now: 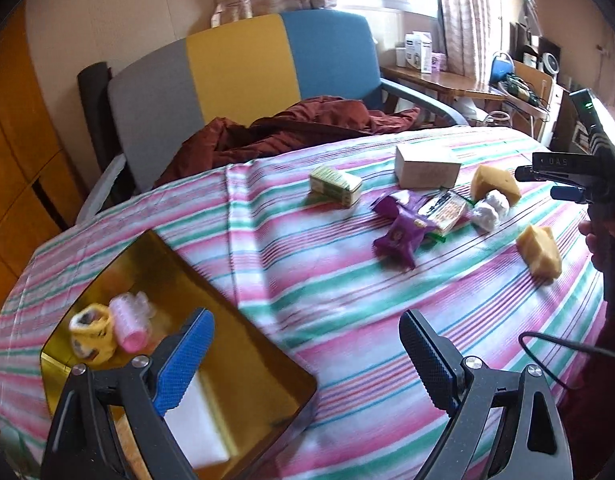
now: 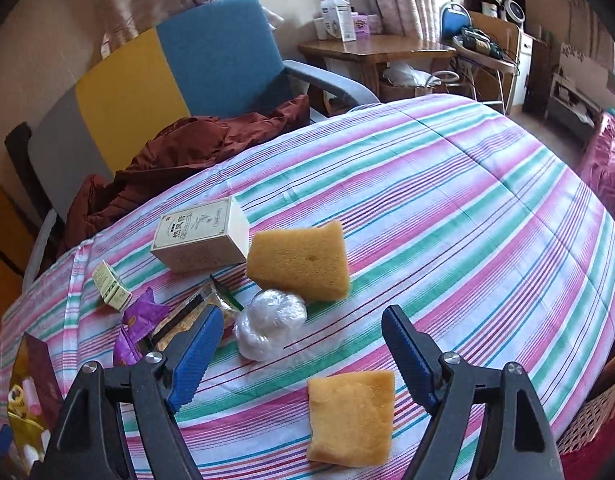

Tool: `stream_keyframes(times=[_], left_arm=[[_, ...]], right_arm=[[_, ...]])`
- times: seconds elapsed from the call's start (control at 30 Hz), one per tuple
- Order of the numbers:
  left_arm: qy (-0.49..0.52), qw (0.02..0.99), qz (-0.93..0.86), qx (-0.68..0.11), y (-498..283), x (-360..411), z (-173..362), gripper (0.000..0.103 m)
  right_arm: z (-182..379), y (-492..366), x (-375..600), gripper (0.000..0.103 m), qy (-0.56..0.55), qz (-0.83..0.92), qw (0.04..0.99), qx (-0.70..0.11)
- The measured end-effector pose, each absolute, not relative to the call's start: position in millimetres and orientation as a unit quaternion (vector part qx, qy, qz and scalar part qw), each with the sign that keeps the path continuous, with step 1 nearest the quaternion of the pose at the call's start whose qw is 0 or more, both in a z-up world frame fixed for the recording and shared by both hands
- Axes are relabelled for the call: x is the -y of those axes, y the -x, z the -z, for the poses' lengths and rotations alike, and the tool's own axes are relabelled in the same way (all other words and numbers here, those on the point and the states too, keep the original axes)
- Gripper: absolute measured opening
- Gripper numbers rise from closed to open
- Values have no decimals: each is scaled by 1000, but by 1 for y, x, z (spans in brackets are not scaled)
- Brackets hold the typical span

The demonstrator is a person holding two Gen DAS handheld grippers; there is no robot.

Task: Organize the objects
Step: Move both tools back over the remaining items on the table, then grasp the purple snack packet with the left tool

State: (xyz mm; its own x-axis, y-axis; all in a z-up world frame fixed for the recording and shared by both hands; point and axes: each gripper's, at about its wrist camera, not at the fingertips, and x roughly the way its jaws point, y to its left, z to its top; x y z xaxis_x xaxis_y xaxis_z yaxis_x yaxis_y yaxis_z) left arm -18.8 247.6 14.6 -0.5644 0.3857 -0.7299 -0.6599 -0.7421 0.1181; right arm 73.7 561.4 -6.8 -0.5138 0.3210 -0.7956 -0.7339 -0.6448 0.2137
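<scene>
A gold tray (image 1: 243, 364) on the striped cloth holds a pink hair roller (image 1: 129, 322) and a yellow patterned item (image 1: 93, 332). My left gripper (image 1: 307, 360) is open and empty over the tray's right edge. On the cloth lie a small green box (image 1: 336, 185), purple wrappers (image 1: 399, 232), a snack packet (image 1: 447, 210), a white box (image 2: 203, 236), a clear plastic bundle (image 2: 269, 324) and two yellow sponges (image 2: 301, 266) (image 2: 351, 416). My right gripper (image 2: 303, 354) is open and empty, just above the near sponge; it also shows in the left wrist view (image 1: 547, 182).
A grey, yellow and blue chair (image 1: 235, 80) with a rust-red jacket (image 1: 291, 128) stands behind the table. A wooden side table (image 2: 371, 52) with boxes is at the back. A wicker basket (image 2: 591, 412) sits at the right edge.
</scene>
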Motion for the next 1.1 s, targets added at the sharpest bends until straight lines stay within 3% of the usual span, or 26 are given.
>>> stream_keyframes(times=[0.57, 0.87, 0.93, 1.0, 1.1], left_arm=[[426, 343, -825, -141, 67, -336, 20, 90], [371, 385, -800, -271, 66, -398, 48, 91], [380, 394, -790, -274, 72, -405, 57, 76], [405, 410, -774, -264, 79, -408, 65, 34], [418, 411, -775, -236, 81, -402, 67, 34]], right_arm=[[9, -66, -557, 83, 381, -834, 285, -281], [13, -63, -556, 83, 387, -833, 273, -285], [12, -63, -556, 83, 387, -833, 272, -286], [12, -62, -556, 83, 389, -834, 271, -284], [11, -61, -553, 83, 390, -836, 266, -279]])
